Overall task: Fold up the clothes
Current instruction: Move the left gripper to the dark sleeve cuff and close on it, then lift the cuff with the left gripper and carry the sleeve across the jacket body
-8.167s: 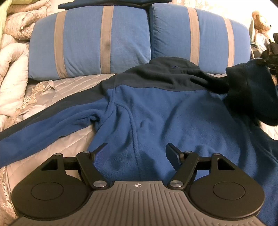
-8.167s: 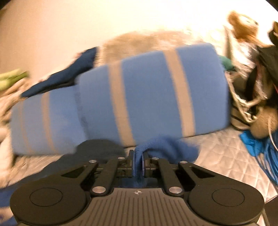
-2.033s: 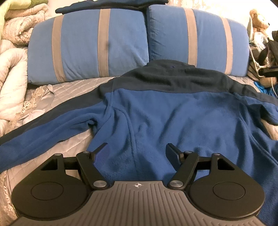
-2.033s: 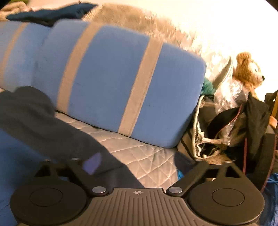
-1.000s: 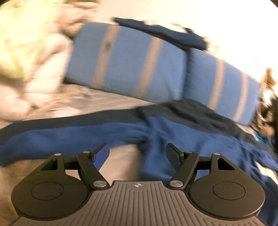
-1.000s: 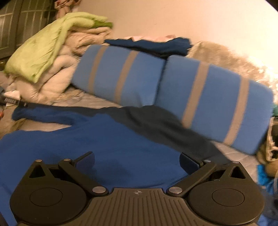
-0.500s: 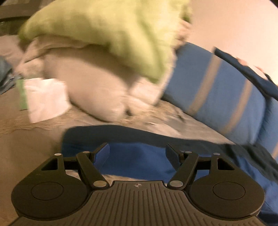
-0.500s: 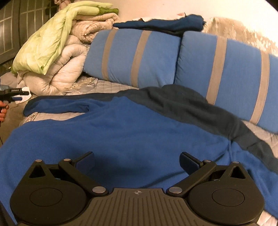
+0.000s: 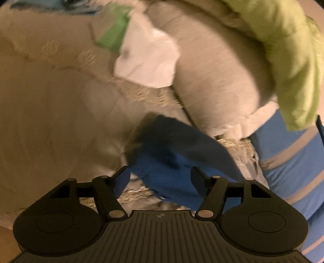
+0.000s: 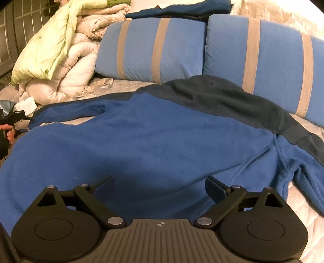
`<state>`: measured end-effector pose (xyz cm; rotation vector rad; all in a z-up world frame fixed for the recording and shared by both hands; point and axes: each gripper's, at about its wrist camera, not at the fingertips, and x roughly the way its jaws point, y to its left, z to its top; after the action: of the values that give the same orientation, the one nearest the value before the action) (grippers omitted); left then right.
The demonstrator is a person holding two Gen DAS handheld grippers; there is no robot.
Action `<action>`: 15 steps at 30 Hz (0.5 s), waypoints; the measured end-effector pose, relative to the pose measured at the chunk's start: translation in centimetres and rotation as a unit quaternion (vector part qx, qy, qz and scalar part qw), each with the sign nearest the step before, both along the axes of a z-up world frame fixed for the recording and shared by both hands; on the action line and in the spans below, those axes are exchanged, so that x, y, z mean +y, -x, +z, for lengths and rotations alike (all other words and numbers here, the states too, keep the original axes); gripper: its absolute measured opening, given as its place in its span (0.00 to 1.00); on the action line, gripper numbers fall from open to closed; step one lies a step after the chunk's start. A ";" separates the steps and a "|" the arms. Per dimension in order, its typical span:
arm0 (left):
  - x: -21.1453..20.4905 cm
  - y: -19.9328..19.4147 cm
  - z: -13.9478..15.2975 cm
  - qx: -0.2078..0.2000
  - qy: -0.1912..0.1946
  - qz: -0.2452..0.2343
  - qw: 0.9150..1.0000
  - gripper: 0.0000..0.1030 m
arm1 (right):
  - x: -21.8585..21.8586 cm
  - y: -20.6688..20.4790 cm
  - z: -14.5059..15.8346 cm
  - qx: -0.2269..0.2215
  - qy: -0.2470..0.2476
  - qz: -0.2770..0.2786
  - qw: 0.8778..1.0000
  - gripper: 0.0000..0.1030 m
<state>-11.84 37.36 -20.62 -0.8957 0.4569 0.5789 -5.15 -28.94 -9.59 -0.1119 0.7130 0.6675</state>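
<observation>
A blue fleece jacket [image 10: 154, 137] with a dark navy collar and shoulders lies spread flat, back up, on the quilted bed. My right gripper [image 10: 160, 186] is open and empty, just above the jacket's lower body. My left gripper [image 9: 161, 178] is open, its jaws on either side of the cuff end of the jacket's left sleeve [image 9: 174, 153], close above it. The left gripper also shows at the far left of the right wrist view [image 10: 14, 117], beside the sleeve end [image 10: 40, 117].
Two blue pillows with tan stripes [image 10: 154, 48] stand at the bed's head, a folded navy garment [image 10: 182, 9] on top. A pile of cream and green quilts [image 10: 56, 60] sits at the left, and white tissue [image 9: 147, 58] lies beside it.
My left gripper has swung left along the sleeve to its cuff and now looks down at it. My right gripper has settled lower over the jacket body. Both stay open.
</observation>
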 end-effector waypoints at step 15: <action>2.3 3.6 -5.1 -0.143 0.231 0.097 0.958 0.43 | 1.0 -0.3 -0.5 0.013 0.019 0.005 1.000 0.93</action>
<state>-15.46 39.70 -25.76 -1.4618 0.2421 0.5156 -4.85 -27.99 -10.13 -0.1426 0.7504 0.6666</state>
